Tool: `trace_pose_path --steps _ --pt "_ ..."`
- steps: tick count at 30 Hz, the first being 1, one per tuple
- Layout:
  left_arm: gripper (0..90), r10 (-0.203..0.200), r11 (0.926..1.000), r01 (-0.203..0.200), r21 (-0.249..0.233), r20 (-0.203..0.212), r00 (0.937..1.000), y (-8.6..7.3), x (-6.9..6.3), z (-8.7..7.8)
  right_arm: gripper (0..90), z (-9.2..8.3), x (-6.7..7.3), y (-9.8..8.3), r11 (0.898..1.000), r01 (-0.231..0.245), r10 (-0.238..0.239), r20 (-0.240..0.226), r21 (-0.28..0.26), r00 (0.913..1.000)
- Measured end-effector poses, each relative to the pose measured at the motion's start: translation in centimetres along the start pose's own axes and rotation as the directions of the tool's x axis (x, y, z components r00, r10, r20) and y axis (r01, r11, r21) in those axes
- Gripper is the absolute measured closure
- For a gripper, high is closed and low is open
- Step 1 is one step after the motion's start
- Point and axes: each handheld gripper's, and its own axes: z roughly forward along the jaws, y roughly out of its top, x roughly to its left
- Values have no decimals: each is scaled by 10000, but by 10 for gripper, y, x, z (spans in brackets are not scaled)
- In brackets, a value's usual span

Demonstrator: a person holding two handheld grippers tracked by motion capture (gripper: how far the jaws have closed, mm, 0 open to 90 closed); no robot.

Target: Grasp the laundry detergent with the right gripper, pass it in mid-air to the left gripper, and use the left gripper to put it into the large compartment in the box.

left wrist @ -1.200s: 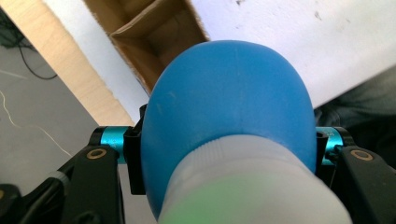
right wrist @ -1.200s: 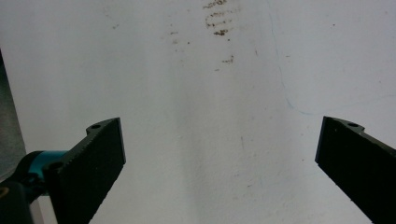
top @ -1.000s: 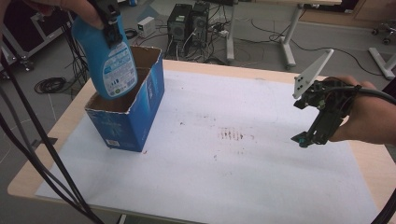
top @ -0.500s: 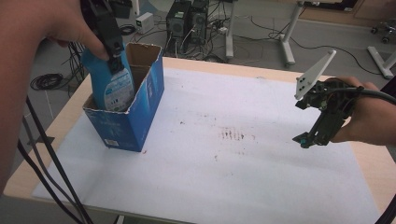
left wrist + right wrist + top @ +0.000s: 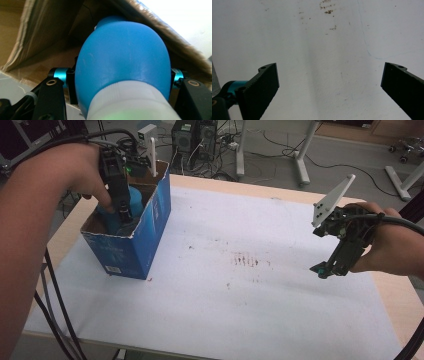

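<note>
Two jaws of the left gripper (image 5: 126, 215) clamp a blue bottle (image 5: 122, 57) at its shoulder, just above the white collar, and the bottle already sits well down inside the blue box (image 5: 131, 251) at the table's far left. In the high view only the bottle's top (image 5: 122, 212) clears the box rim. By my reading the step in hand is the lowering of the bottle into the box, and it is nearly done. The next move calls for the bottle's base to meet the box floor before the jaws let go, then a straight lift out that does not snag the torn cardboard rim (image 5: 160, 32).

Farther out, the right gripper (image 5: 325, 268) hangs over the white sheet (image 5: 250, 310) at the table's right, jaws spread wide with nothing between them; its own view shows bare, speckled sheet (image 5: 324, 50) between the black jaws.

Hidden: the bottle's base and the box floor, so I cannot tell whether the bottle rests or hangs. Its label is out of sight, and the left forearm covers the box's near left corner.
</note>
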Motion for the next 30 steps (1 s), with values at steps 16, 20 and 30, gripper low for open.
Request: trace_pose_path --steps 16,20,30 --pt "382 482 9982 -491 358 242 9985 7 1 21 7 11 -3 -4 10000 -38 38 -76 39 10000" --pt "326 440 9989 -444 178 224 9988 7 0 17 7 11 -2 -5 10000 -26 25 -83 -25 10000" --pt "245 -139 9999 139 -21 -81 9999 0 -3 -19 7 8 -1 -7 10000 -68 68 -79 -51 9999"
